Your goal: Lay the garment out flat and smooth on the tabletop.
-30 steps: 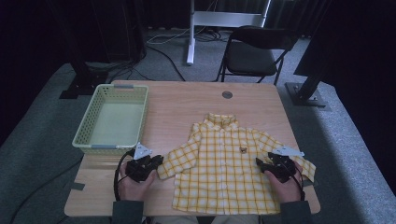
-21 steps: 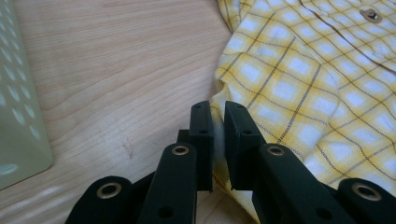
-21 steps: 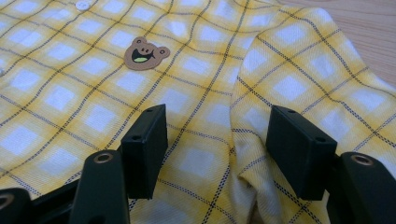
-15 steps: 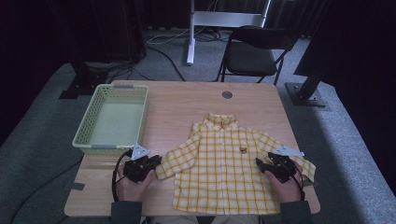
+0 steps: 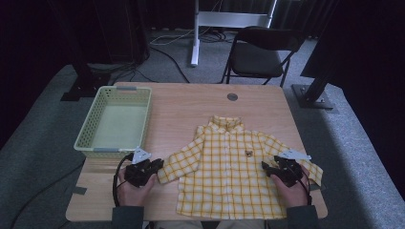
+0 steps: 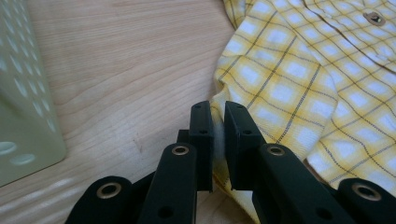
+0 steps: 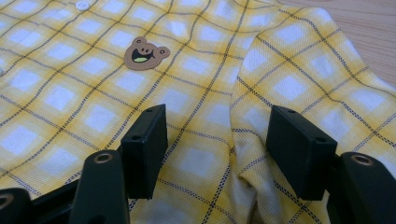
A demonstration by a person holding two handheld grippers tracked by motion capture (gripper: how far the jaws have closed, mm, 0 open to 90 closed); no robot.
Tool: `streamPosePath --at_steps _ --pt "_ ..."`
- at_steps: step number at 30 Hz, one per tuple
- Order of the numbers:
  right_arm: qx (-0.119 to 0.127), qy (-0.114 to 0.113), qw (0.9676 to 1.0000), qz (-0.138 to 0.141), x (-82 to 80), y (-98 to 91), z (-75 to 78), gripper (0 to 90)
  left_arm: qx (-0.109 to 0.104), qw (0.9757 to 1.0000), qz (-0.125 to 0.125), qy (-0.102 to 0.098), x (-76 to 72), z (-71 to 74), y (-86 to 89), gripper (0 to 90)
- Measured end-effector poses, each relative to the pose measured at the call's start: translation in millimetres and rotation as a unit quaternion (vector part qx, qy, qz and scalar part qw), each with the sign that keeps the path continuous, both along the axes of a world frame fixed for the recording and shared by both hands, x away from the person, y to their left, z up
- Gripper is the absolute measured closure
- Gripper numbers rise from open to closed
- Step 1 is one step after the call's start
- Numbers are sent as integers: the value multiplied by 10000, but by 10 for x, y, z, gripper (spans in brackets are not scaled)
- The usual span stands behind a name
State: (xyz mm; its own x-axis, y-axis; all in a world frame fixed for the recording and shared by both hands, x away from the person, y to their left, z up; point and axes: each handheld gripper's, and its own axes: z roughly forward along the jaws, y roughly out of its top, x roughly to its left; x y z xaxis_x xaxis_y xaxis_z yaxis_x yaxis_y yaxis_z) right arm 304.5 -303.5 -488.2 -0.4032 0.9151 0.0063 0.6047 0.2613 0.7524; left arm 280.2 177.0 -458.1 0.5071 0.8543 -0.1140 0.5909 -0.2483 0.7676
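where the pale wooden bench (image 5: 181,109) reaches its left side, a pale green perforated plastic basket (image 5: 114,121) stands near the far left corner, its near wall just beyond the person's left hand (image 5: 131,188). that hand holds the left hand-held gripper (image 5: 154,166), which points rightward at the cuff of the shirt's sleeve; in the left gripper view (image 6: 218,140) its two black jaws are pressed nearly together, pinching the edge of the sleeve cuff between the pads, with bare wood to one side and the basket wall (image 6: 23,102) at the picture's left edge. next comes the small yellow checked short-sleeved cotton shirt (image 5: 229,167), lying flat and face up on the near right part of the bench, collar pointing away from the person, both sleeves spread outward, and a little brown bear-face patch (image 7: 146,52) on its chest. past the collar a small round grey grommet (image 5: 232,97) sits in the bench top, well apart from the shirt. at the right, the person's right hand (image 5: 293,188) holds the right hand-held gripper (image 5: 266,168) over the shirt's other sleeve; in the right gripper view (image 7: 219,144) its jaws stand spread wide, a fold of the sleeve rising between them, neither pad pressing on the cloth.
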Motion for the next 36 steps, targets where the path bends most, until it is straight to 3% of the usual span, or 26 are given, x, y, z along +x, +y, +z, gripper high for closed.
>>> streamPosePath --at_steps 36 --pt "-1 -4 10000 -2 0 1 0 379 -42 9999 128 -16 -27 19 117 829"
